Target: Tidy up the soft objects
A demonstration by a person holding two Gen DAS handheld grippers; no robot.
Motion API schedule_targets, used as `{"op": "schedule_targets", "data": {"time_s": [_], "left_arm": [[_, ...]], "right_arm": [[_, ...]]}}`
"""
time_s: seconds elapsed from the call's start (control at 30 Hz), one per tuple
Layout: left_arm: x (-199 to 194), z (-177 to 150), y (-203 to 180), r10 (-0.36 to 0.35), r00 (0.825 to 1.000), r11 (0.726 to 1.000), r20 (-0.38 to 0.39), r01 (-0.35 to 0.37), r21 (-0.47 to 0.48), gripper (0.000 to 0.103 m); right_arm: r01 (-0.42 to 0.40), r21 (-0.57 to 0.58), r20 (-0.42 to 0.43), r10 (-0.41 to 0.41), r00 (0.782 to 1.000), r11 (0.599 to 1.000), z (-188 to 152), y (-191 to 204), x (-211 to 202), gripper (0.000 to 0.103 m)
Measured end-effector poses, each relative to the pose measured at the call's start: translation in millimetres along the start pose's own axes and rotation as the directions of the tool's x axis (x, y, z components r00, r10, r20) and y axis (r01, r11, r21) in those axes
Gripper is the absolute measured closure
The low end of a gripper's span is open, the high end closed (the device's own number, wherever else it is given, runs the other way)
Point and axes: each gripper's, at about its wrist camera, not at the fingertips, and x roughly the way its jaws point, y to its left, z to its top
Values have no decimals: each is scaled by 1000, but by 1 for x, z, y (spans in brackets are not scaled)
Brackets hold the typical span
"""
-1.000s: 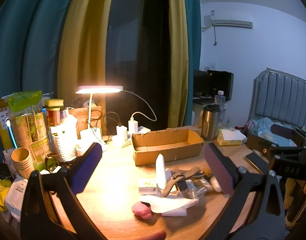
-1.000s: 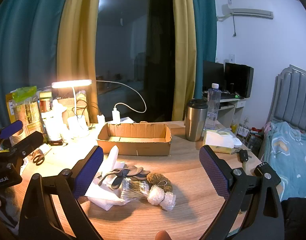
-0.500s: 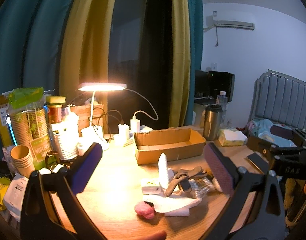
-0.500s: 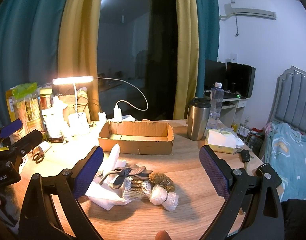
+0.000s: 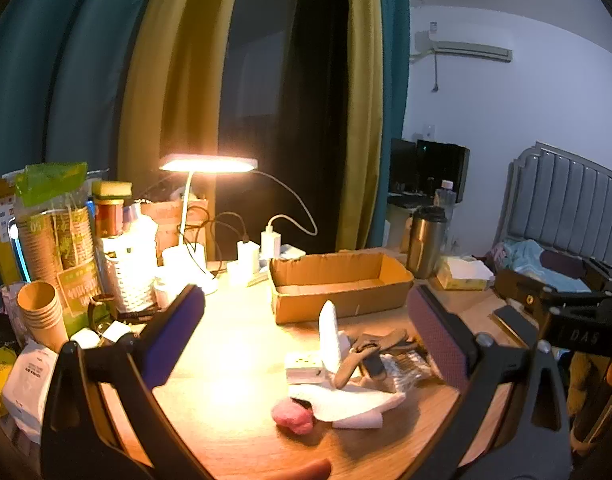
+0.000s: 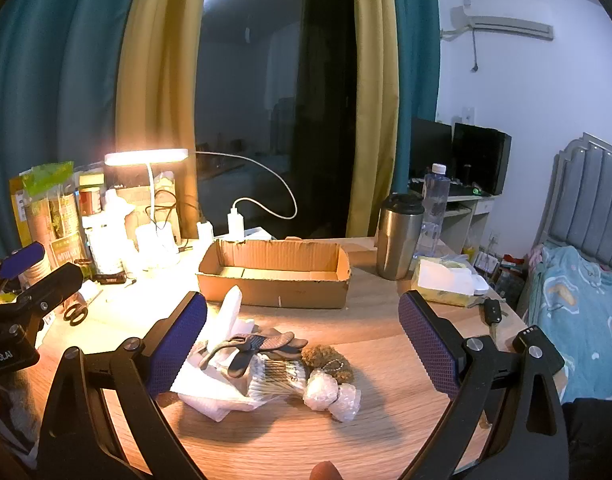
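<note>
A pile of soft objects lies on the wooden desk (image 6: 385, 340): white cloth (image 6: 214, 396), dark grey gloves (image 6: 266, 342), a brown plush (image 6: 325, 360), a bubble-wrap wad (image 6: 331, 394) and a packet of cotton swabs (image 6: 274, 376). A pink soft ball (image 5: 293, 420) lies at the pile's near edge in the left wrist view. An empty cardboard box (image 6: 274, 274) stands behind the pile. My left gripper (image 5: 306, 332) is open and empty above the desk. My right gripper (image 6: 302, 336) is open and empty, held above the pile.
A lit desk lamp (image 5: 208, 164), chargers and cables stand at the back left. Paper cups (image 5: 42, 316), a white basket (image 5: 126, 276) and packets crowd the left edge. A steel tumbler (image 6: 399, 236), water bottle (image 6: 435, 204) and tissue pack (image 6: 445, 282) stand right. Scissors (image 6: 76, 314) lie left.
Both views have shifted slightly, with the pile and box sitting a touch lower and nearer. Both grippers stay open; nothing on the desk has moved.
</note>
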Motion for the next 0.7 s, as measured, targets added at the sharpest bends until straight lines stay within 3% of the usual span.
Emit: {"op": "schedule_targets", "data": {"time_s": [0.7], "left_arm": [[6, -1, 1, -5, 1000, 1000, 1, 5, 5, 1]], "right_arm": [[1, 2, -16, -1, 1000, 1000, -3, 0, 5, 5]]}}
